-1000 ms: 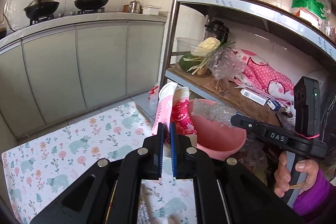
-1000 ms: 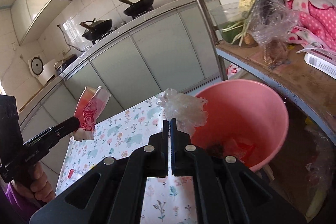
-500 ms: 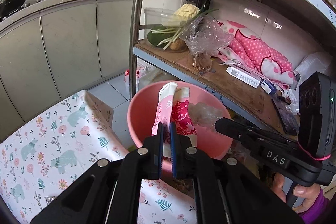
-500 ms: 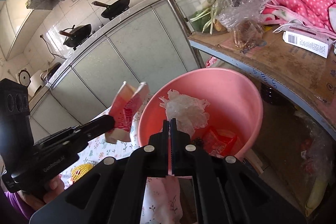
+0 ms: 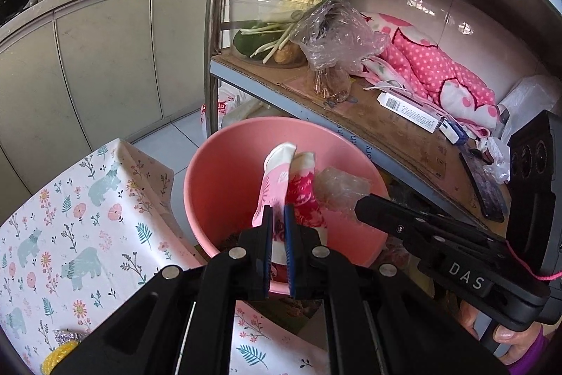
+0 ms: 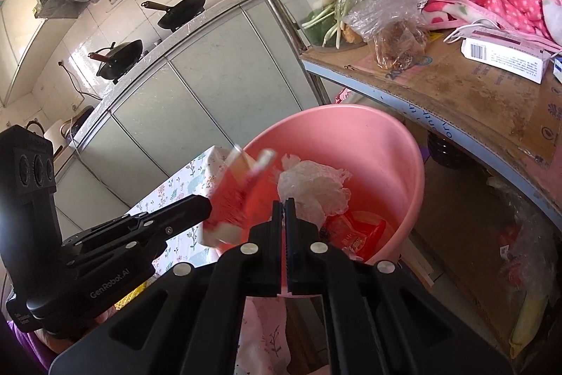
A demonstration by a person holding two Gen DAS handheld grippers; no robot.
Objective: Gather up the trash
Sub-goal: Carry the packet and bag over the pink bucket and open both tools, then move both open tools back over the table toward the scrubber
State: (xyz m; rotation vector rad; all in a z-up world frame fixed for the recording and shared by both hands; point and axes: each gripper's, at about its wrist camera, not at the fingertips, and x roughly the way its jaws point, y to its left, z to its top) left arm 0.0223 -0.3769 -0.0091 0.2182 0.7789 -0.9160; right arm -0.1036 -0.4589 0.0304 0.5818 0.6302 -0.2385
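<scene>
A pink bucket [image 5: 224,171] stands on the floor between the table and the metal rack, with red wrappers [image 6: 354,231] at its bottom. My left gripper [image 5: 277,213] is shut on a crushed pink-and-red paper cup [image 5: 298,185], held over the bucket's mouth. In the right wrist view that paper cup [image 6: 239,192] looks blurred. My right gripper [image 6: 283,206] is shut on a crumpled clear plastic film [image 6: 312,188], also over the bucket [image 6: 386,143]. Its fingertips [image 5: 365,208] hold the plastic film [image 5: 340,188] just right of the cup.
A floral tablecloth [image 5: 80,209] covers the table on the left, with a yellow scrubber [image 5: 59,357] near its front. The rack shelf [image 5: 386,132] on the right holds vegetables, a plastic bag, a pink spotted cloth and a white box. Cabinets and woks lie behind.
Both grippers have moved from above the table edge to over the bucket and sunk toward its mouth. The cup and film stay gripped.
</scene>
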